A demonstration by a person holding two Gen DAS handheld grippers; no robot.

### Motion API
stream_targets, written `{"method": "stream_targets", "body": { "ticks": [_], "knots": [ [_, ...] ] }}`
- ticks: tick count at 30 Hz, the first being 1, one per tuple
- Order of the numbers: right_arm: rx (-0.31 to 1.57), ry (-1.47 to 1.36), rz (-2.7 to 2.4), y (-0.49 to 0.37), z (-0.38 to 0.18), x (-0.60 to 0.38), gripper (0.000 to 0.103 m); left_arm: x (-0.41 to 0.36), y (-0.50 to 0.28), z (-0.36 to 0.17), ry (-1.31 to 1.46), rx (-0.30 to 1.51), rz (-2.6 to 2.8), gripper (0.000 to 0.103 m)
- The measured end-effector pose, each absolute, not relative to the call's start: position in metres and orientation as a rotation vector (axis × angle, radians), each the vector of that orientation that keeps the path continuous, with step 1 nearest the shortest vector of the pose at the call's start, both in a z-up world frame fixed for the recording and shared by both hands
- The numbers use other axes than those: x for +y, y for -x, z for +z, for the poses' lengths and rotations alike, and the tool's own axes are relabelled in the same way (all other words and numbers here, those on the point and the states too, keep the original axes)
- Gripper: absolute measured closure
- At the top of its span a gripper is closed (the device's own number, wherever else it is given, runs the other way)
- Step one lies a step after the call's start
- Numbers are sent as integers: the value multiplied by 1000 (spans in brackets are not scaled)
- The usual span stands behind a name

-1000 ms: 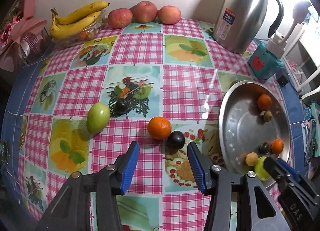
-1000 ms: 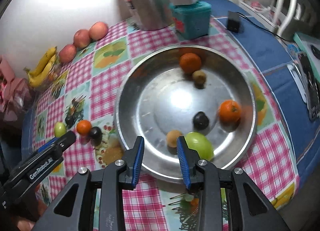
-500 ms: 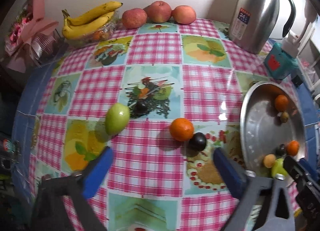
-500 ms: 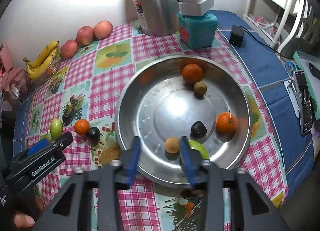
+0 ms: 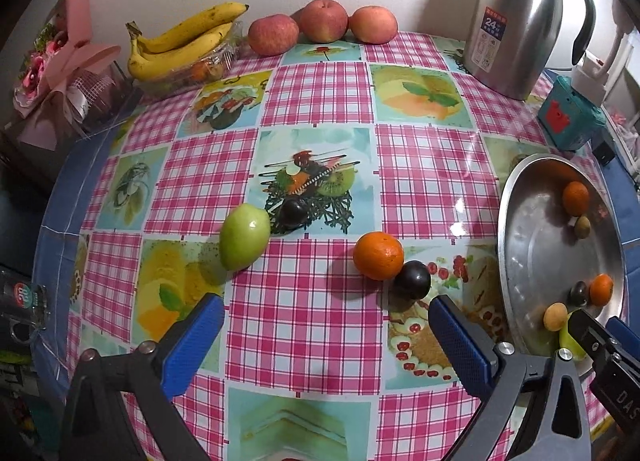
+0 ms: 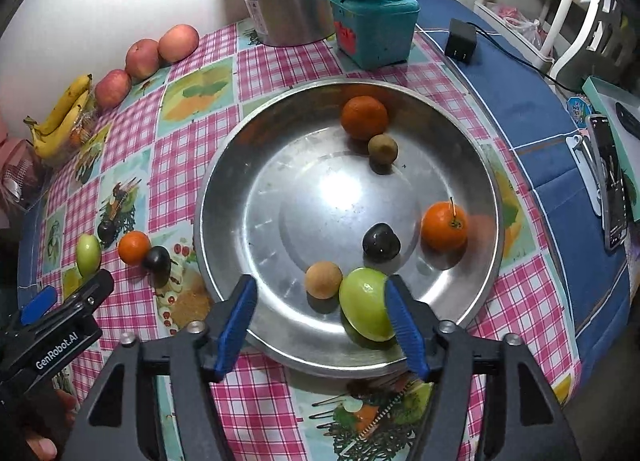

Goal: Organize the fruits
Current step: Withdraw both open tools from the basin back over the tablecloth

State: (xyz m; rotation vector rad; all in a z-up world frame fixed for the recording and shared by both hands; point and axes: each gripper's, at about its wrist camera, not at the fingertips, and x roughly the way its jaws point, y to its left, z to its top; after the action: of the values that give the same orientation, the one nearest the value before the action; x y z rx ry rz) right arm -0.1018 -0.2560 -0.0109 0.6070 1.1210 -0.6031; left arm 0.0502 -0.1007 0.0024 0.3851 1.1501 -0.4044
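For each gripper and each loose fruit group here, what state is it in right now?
left gripper: open wide, nothing between the jaws, just opened.
right gripper: open, just been opening; green fruit lies against one jaw.
metal bowl: upright, holds six fruits.
orange: on the tablecloth, touching a dark plum.
second green fruit: on the tablecloth, outside the bowl.

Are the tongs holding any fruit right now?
No. The left tongs stand wide open over bare tablecloth. The right tongs have just been opening; the green fruit lies loose in the metal bowl.
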Motion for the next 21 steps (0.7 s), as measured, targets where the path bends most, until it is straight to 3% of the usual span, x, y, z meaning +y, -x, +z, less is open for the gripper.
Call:
{"method": "stream_targets", "body": {
  "ticks": [4,6,21],
  "knots": [
    [1115,-594,-612,102,-11,-256,24,-100,-51,2,-378,1150,-402,0],
    [1107,-574,-625,102,-11,-256,5,-99,-51,1,-375,1153,-401,0],
    [1108,-572,-647,101,-15,-254,4,-98,-53,1,-392,1161,-418,0]
  ]
}}
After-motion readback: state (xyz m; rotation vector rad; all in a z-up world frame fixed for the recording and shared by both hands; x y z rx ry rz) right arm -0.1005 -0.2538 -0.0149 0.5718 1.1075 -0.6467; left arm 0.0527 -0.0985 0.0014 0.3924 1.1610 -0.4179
